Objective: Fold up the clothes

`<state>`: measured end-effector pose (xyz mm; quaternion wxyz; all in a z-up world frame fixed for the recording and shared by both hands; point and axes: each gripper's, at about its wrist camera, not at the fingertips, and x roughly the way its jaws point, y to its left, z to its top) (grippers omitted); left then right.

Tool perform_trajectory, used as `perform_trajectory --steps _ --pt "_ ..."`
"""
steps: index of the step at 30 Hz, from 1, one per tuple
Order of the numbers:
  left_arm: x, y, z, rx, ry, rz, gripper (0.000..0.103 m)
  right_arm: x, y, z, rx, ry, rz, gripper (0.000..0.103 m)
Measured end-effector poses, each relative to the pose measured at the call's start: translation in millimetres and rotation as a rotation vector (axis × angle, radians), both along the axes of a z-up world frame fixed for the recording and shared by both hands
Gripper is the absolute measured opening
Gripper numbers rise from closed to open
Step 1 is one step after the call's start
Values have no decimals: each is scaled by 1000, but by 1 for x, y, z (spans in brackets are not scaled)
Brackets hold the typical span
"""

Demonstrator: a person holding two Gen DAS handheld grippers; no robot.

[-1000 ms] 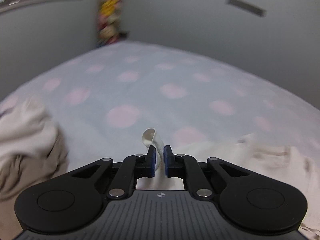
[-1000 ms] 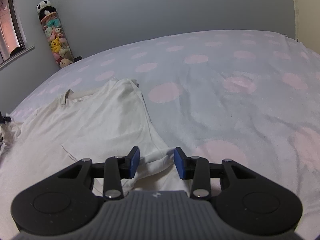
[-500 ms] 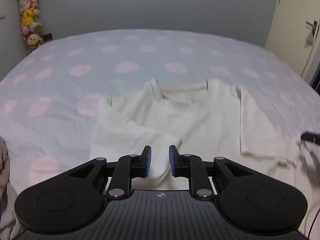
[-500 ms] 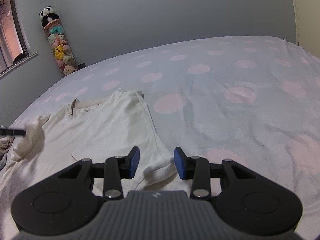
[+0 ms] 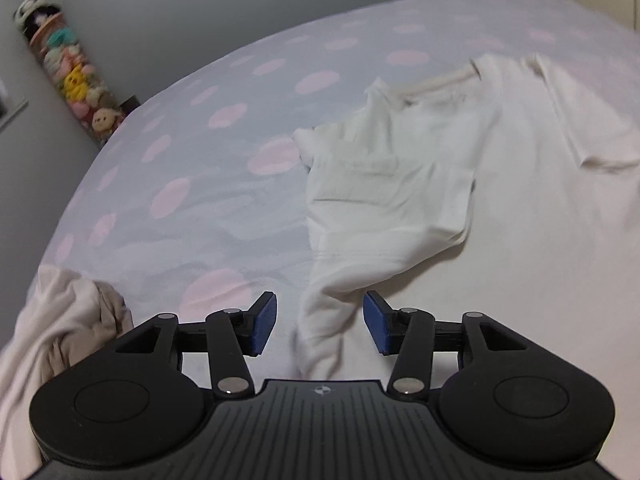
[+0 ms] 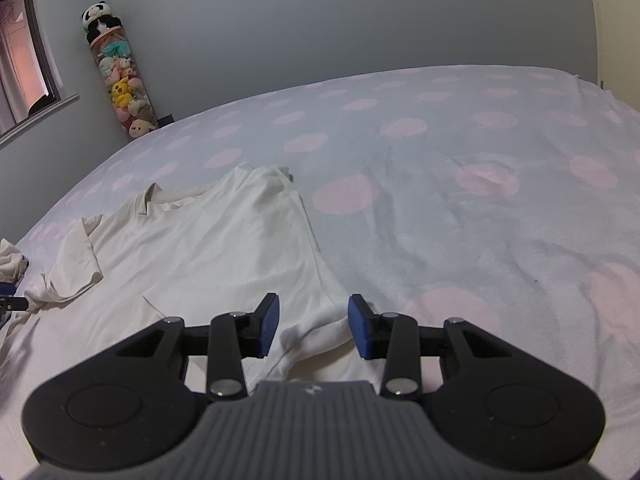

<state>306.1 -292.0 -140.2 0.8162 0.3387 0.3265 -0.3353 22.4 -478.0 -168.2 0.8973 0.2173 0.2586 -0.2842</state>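
Left wrist view: the left gripper [image 5: 319, 327] hangs low over the bed [image 5: 208, 200], its blue-padded fingers [image 5: 264, 323] spread wide apart and holding nothing. Between them runs a bunched ridge of the white T-shirt [image 5: 500, 208], at the side edge of the garment; whether the cloth touches either pad cannot be told. The shirt lies spread on the dotted bedsheet with its collar [image 5: 436, 82] toward the far side, and its near sleeve [image 5: 384, 200] is folded inward across the chest. A second crumpled beige garment [image 5: 60, 332] sits at the lower left. A clear tube of plush toys [image 5: 72, 76] stands against the wall.

Right wrist view: the right gripper [image 6: 313, 327] also has its jaws apart, empty, with a rumpled bit of the shirt's other side edge [image 6: 316, 330] lying between the pads. The T-shirt [image 6: 208, 248] stretches away to the left, neckline [image 6: 180, 196] far, one sleeve [image 6: 76, 260] folded over near the left border. The plush tube [image 6: 122, 88], topped by a panda, stands in the corner beside a window [image 6: 20, 52].
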Motion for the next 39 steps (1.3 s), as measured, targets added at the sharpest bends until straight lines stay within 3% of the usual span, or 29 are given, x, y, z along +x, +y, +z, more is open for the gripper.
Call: perform_trajectory --steps 7,8,9,10,18,24,29,32,36,38,39 --pt "34 -15 -11 -23 149 19 45 1 -3 -4 5 8 -7 42" --pt "35 -16 -11 -22 151 21 42 2 -4 -5 7 9 -6 42" --pt "33 -18 -11 -24 149 14 31 2 -4 -6 9 10 -4 42" --pt "28 -18 -9 -26 140 -3 26 2 -4 -6 10 10 -3 42" --pt "-23 -9 3 50 173 -182 26 1 -2 -4 11 3 0 42" --pt "-48 8 -4 120 250 -214 26 -1 3 2 1 -9 12 42" --pt "-49 27 6 107 157 -138 26 -1 3 3 5 -15 9 42" --pt "-39 27 9 83 75 -68 46 0 2 3 6 -10 11 43" --pt "-28 13 -10 147 34 -71 47 1 2 3 3 -1 17 43" --pt "-21 9 -16 145 32 -38 26 1 1 3 2 1 18 43" --pt "-16 10 -16 125 60 -15 11 1 0 2 3 3 18 43"
